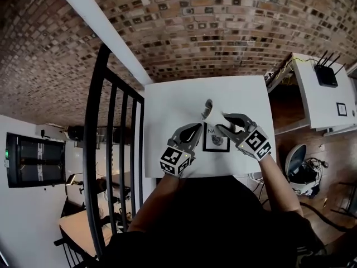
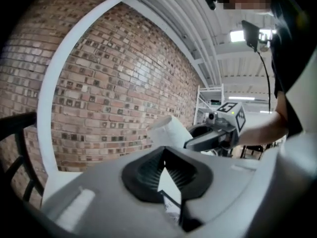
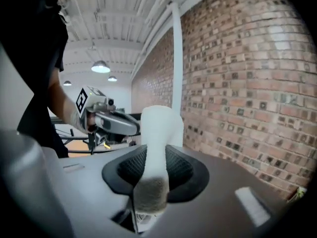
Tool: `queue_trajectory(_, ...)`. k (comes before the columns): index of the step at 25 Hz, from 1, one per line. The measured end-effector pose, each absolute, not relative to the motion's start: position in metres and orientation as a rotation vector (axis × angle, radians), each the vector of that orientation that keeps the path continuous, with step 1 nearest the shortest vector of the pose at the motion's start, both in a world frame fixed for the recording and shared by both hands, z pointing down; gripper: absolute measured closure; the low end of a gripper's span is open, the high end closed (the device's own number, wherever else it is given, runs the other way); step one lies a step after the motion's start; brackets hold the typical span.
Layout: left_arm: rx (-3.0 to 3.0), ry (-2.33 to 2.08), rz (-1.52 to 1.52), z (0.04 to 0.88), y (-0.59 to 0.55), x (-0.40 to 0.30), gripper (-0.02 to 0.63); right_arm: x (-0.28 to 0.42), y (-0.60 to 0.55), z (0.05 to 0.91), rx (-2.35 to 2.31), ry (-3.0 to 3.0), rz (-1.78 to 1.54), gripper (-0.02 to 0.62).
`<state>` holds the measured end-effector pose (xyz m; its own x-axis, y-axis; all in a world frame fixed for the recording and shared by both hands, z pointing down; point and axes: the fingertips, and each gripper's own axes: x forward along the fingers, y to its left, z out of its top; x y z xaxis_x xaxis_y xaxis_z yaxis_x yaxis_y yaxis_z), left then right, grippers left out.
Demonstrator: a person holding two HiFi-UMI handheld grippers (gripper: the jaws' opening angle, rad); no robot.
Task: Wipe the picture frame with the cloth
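Centre of head view: picture frame [image 1: 216, 141] flat on white table [image 1: 167, 105], black border, pale mat. Left gripper [image 1: 196, 132]: sits to the frame's left, nips its left edge between nearly closed jaws; shows the black frame corner low between the pads in left gripper view. Right gripper [image 1: 221, 121]: sits at the frame's upper right, pinches a rolled white cloth [image 1: 207, 109] that sticks out past its tips, near the frame's upper-left corner. Cannot tell whether cloth touches frame. Brick wall [image 1: 223, 21] across upper frame, black railing [image 1: 95, 149] at left.
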<state>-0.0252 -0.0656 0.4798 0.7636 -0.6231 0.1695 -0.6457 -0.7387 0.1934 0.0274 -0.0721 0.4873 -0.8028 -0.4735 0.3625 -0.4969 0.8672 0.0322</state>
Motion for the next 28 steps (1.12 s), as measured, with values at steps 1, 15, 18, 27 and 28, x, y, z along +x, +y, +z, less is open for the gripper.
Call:
queue_trajectory(1,2.742,-0.98,0.097,0.47,-0.064,-0.024,0.606,0.026,-0.069,0.473,0.758,-2.725,0.067,0.483)
queue_trajectory(15,2.864,-0.887,-0.095,0.396,-0.04,-0.017,0.606,0.051,-0.038,0.371,0.971,-3.06,-0.081,0.486)
queue_trajectory(18,2.865,-0.881,-0.087,0.397,-0.039,-0.016,0.606,0.05,-0.034,0.376,0.967,-3.037,-0.06,0.486)
queue_trajectory(27,2.852,-0.877,-0.074,0.399,-0.038,-0.016,0.604,0.044,-0.029,0.382,0.95,-3.037,-0.019,0.486)
queue_trajectory(28,2.851,-0.874,-0.074,0.4,-0.037,-0.015,0.606,0.043,-0.028,0.382,0.947,-3.045,-0.019,0.486)
